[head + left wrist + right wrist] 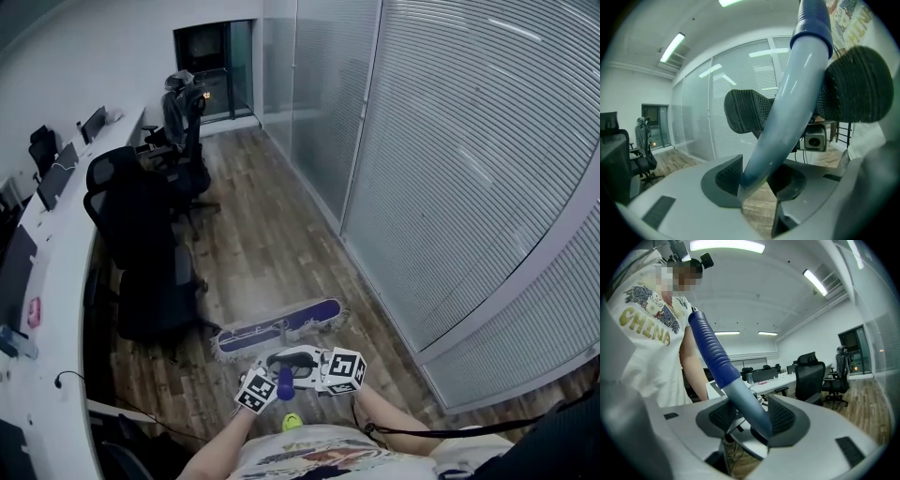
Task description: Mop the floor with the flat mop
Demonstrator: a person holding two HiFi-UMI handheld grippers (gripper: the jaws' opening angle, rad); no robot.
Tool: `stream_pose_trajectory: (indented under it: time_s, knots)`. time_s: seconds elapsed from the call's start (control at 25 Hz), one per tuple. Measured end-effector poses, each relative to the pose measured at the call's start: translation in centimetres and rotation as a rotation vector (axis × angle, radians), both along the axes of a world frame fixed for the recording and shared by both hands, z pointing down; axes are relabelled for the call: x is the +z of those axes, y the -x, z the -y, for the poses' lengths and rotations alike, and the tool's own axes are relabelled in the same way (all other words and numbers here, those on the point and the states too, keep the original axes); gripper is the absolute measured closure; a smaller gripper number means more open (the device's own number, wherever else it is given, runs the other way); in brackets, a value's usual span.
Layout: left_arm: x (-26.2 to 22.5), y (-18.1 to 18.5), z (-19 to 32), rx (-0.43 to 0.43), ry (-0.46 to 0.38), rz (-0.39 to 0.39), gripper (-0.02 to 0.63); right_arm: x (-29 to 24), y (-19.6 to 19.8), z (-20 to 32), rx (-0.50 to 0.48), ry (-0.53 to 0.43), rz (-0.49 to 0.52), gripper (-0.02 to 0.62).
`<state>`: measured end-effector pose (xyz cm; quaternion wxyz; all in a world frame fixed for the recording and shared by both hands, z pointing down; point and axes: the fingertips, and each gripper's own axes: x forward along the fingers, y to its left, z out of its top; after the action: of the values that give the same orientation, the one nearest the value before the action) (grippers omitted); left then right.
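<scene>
The flat mop's blue head (279, 325) lies on the wooden floor just ahead of me, with a pale fringe round its edge. Its handle (284, 373) rises toward my chest, where both grippers meet on it. The left gripper (266, 382) clamps the pale pole (787, 112), which runs up between its pads. The right gripper (306, 362) grips the handle (740, 397) just below the ribbed blue grip (708, 348). In the left gripper view, the right gripper's dark pads (855, 84) show higher up on the same pole.
Black office chairs (141, 234) stand along a long white desk (61, 272) with monitors on the left. A glass wall with blinds (450, 150) runs down the right. Wooden floor (258, 234) stretches ahead to a dark doorway (214, 70).
</scene>
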<state>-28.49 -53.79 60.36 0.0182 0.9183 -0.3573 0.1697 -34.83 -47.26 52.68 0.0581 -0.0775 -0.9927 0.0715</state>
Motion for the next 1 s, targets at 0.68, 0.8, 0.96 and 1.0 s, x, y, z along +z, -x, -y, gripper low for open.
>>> stream_pose_trajectory:
  time_s: [0.68,0.8,0.96,1.0]
  knots:
    - [1.2,-6.0,-10.8,-0.023,-0.001,0.010,0.485,1.5,-6.3,-10.9,0.011,-0.004,-0.003,0.399]
    - [1.3,-8.5,-14.6,-0.017,0.001,0.016,0.482,1.6,-8.8,-14.7,0.019,-0.004,0.000,0.399]
    - [2.1,-11.8,-20.7,-0.004,-0.004,0.027,0.482,2.4,-12.1,-20.8,0.028,-0.009,0.014,0.399]
    - [2.3,-12.4,-22.3,-0.006,-0.004,0.028,0.480,2.6,-12.8,-22.4,0.027,-0.011,0.013,0.399]
